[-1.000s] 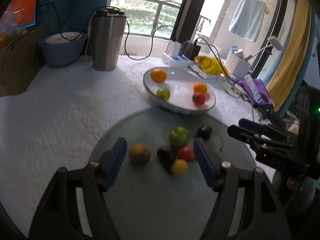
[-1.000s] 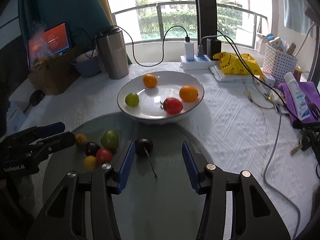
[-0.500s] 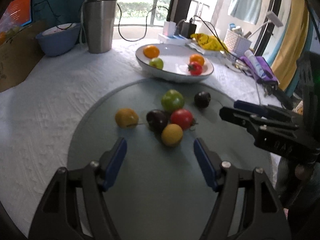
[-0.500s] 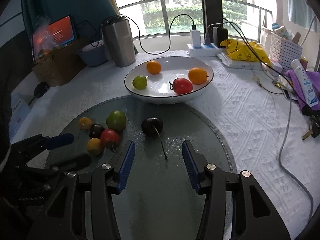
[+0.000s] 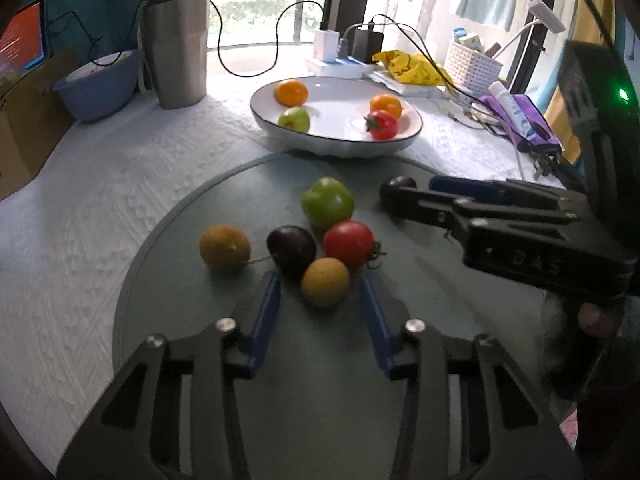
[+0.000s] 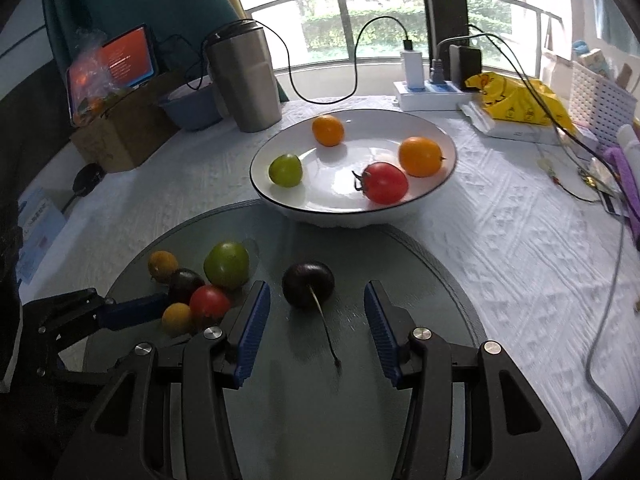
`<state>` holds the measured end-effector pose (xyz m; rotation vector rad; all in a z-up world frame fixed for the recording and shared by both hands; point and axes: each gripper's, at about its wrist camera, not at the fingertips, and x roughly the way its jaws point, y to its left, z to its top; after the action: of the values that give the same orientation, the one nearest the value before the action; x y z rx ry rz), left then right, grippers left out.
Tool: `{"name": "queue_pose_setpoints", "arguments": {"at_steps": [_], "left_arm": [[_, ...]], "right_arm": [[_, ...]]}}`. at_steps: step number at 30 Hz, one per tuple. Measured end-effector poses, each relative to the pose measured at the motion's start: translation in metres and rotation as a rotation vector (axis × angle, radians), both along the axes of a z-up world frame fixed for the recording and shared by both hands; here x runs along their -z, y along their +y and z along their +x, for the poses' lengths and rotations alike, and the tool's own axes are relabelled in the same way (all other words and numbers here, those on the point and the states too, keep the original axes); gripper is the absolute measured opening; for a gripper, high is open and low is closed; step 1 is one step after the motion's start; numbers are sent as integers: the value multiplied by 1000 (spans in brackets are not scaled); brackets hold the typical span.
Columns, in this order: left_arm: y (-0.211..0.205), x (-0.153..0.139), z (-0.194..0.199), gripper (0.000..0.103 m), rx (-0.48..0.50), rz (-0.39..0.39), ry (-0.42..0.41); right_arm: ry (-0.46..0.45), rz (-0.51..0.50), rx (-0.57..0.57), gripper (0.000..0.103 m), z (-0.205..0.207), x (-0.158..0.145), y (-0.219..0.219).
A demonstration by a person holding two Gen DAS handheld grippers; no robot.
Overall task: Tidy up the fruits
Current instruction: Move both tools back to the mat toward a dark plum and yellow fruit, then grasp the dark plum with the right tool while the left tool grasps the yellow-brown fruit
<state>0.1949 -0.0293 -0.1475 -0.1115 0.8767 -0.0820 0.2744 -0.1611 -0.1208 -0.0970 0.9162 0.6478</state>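
On a round grey mat (image 5: 180,240) lie a green tomato (image 5: 327,202), a red tomato (image 5: 349,243), a dark cherry (image 5: 291,250) and two yellow fruits (image 5: 325,282) (image 5: 225,247). My left gripper (image 5: 320,280) is open, its tips either side of the near yellow fruit. My right gripper (image 6: 316,296) is open around a stemmed dark cherry (image 6: 308,284). A white bowl (image 6: 440,192) behind holds two orange fruits, a green one and a red tomato (image 6: 386,182).
A steel tumbler (image 6: 244,80), blue bowl (image 5: 96,84), cardboard box (image 6: 120,136) and tablet stand at the back left. A power strip (image 6: 432,94), yellow bag, white basket (image 6: 600,96) and cables lie at the back right.
Both grippers have moved forward and down toward the mat. The left now brackets the near yellow fruit; the right now brackets the lone cherry. Both stay open.
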Motion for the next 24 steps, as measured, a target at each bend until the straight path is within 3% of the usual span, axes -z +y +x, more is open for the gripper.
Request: {"name": "queue_pose_setpoints", "arguments": {"at_steps": [5, 8, 13, 24], "left_arm": [[3, 1, 2, 25, -4, -16, -3], [2, 0, 1, 25, 5, -22, -8], [2, -3, -2, 25, 11, -28, -19], [2, -16, -13, 25, 11, -23, -56]], "right_arm": [[36, -10, -11, 52, 8, 5, 5], [38, -15, -14, 51, 11, 5, 9], [40, -22, -26, 31, 11, 5, 12], [23, -10, -15, 31, 0, -3, 6]]}}
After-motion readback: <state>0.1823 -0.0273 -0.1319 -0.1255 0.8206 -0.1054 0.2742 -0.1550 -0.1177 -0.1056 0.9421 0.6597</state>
